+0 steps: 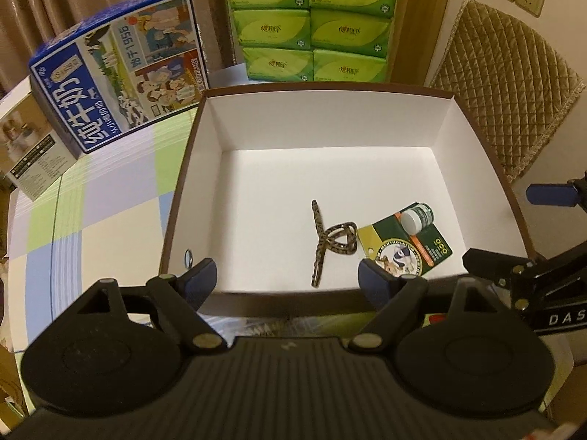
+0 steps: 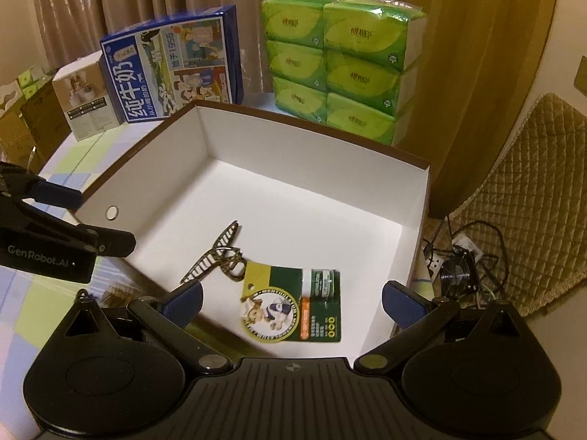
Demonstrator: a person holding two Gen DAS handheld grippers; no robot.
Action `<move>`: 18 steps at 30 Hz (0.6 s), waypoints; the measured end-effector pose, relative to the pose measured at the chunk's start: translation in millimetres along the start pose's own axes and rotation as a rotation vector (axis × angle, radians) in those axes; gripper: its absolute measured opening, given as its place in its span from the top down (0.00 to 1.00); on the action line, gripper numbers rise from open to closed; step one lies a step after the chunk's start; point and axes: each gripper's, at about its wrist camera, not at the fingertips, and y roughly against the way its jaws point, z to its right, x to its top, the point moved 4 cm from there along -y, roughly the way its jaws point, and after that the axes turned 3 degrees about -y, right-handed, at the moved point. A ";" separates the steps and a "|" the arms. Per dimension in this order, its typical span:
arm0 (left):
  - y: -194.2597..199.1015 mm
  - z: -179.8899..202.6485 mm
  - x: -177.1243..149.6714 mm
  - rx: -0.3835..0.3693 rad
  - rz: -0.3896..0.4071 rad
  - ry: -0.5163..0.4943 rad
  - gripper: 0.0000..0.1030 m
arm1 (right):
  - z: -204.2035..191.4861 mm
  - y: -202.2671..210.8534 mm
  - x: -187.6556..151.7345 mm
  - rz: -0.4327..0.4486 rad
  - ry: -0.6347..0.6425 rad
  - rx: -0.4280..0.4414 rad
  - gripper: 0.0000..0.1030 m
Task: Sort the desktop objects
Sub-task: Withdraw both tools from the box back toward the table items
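Note:
A brown box with a white inside stands on the checked tablecloth. In it lie a leopard-print hair claw and a green ointment card with a small jar. My left gripper is open and empty over the box's near wall. My right gripper is open and empty above the card. Each gripper shows at the edge of the other's view: the right one, the left one.
A blue milk carton and a small beige box stand at the back left. Stacked green tissue packs stand behind the box. A quilted chair and cables are at the right.

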 end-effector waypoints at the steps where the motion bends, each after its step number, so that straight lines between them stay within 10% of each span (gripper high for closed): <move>1: 3.2 -0.2 -2.2 0.001 0.002 -0.001 0.21 | -1.3 3.4 -1.4 0.001 -0.001 0.002 0.02; 18: 50.0 -6.5 -30.2 -0.019 0.069 -0.053 0.20 | -18.9 52.7 -21.2 0.054 -0.080 -0.043 0.02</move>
